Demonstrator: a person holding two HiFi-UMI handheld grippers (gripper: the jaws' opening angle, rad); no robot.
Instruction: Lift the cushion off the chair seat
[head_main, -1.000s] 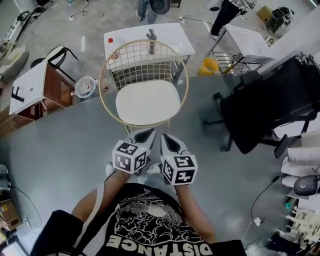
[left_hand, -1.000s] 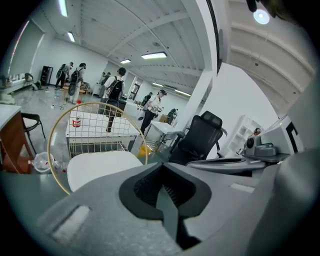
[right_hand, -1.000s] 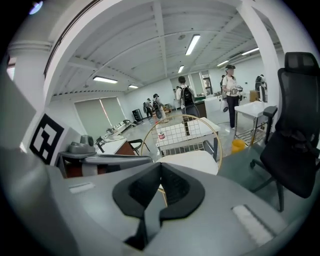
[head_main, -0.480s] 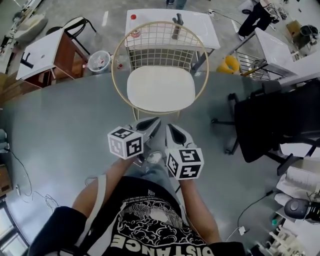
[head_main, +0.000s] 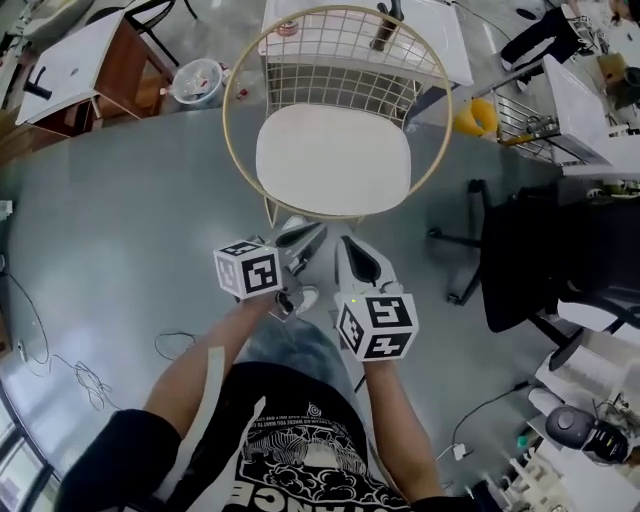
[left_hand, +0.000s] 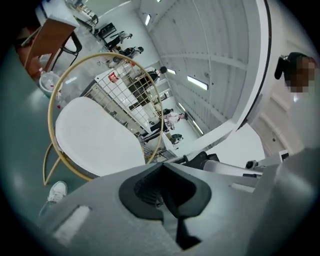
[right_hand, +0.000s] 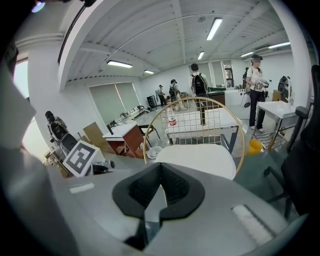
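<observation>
the white cushion (head_main: 333, 160) lies flat on the chair (head_main: 238, 128), filling the seat inside the gold hoop, nothing lifted yet; the wire back closes off the far side of the chair, so i judge the front edge to be the only easy place to take the cushion, and that is why i have both tools at the chair's front; the left gripper (head_main: 300, 234) sits just short of the chair's front rim, its fingers pressed together with nothing between them; the right gripper (head_main: 351, 252) is beside it, a little further back from the chair, fingers likewise closed and empty; both point toward the near edge of the seat, apart from it; my guess is that they have to open before either can bite the cushion's edge, and a thin, soft edge may slip from a shallow grip.

for containers: the seat hoop itself holds only the cushion; a pale pail (head_main: 182, 96) stands on the floor behind and left of the chair, with something light inside that i cannot identify; a white table (head_main: 445, 40) behind the chair carries a dark bottle (head_main: 385, 22).
</observation>
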